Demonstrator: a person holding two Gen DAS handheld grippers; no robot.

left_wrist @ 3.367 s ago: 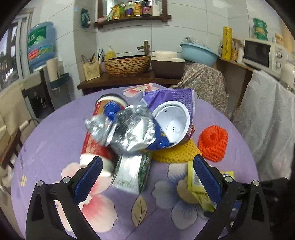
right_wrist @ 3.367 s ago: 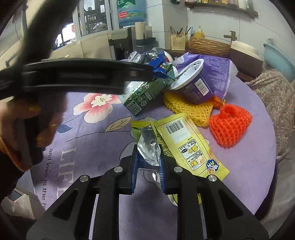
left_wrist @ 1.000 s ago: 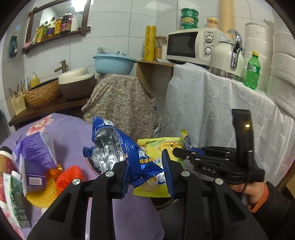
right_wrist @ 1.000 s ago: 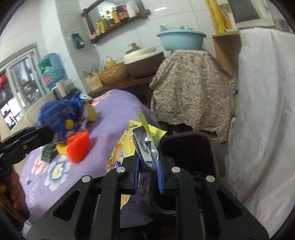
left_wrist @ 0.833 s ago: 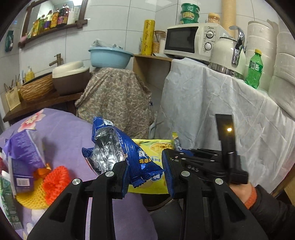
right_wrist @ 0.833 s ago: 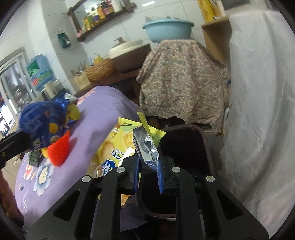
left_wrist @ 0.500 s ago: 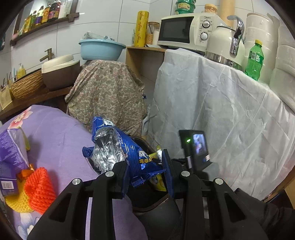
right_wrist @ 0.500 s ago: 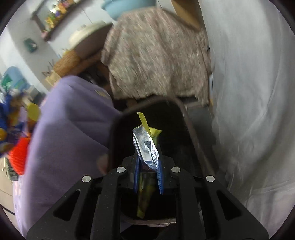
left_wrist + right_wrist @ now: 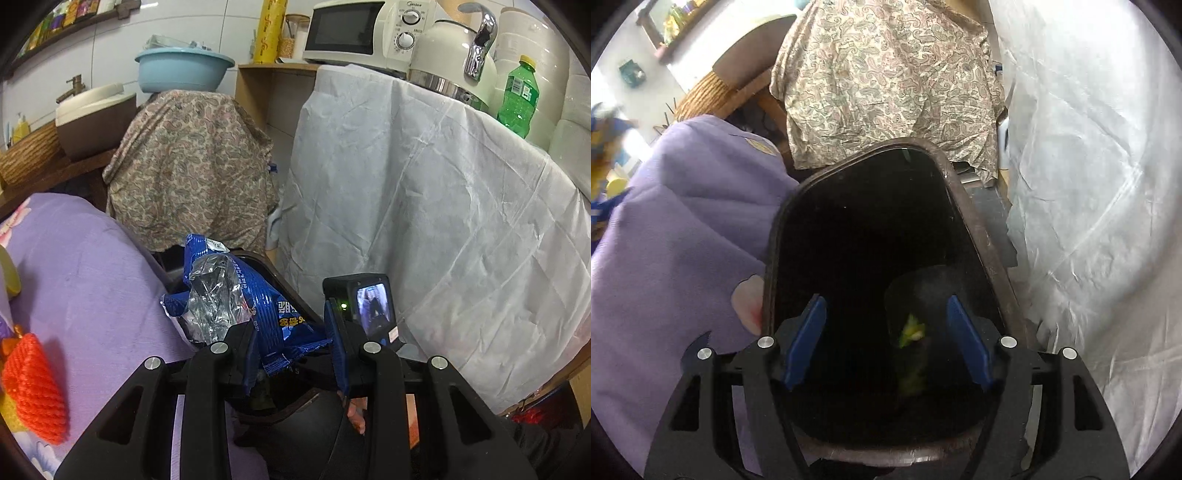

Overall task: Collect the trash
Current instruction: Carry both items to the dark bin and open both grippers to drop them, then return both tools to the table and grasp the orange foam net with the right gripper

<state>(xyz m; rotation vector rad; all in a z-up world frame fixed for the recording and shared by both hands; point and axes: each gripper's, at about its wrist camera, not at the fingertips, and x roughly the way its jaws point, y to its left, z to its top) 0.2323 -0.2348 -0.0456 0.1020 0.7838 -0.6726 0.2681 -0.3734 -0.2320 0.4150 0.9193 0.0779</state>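
Tablecloth (image 9: 74, 266) in purple fills the nine o'clock side of the left wrist view, an orange net (image 9: 33, 387) lying on it at eight. At centre the left gripper (image 9: 295, 347) pinches a crumpled blue snack wrapper (image 9: 258, 302) with yellow Korean lettering, too creased to read. At one o'clock stands a microwave (image 9: 362, 33). In the right wrist view, the right gripper (image 9: 886, 343) has just been opening, jaws spread and empty, above the dark bin (image 9: 975, 236); a yellow-green wrapper (image 9: 911, 332) lies blurred inside.
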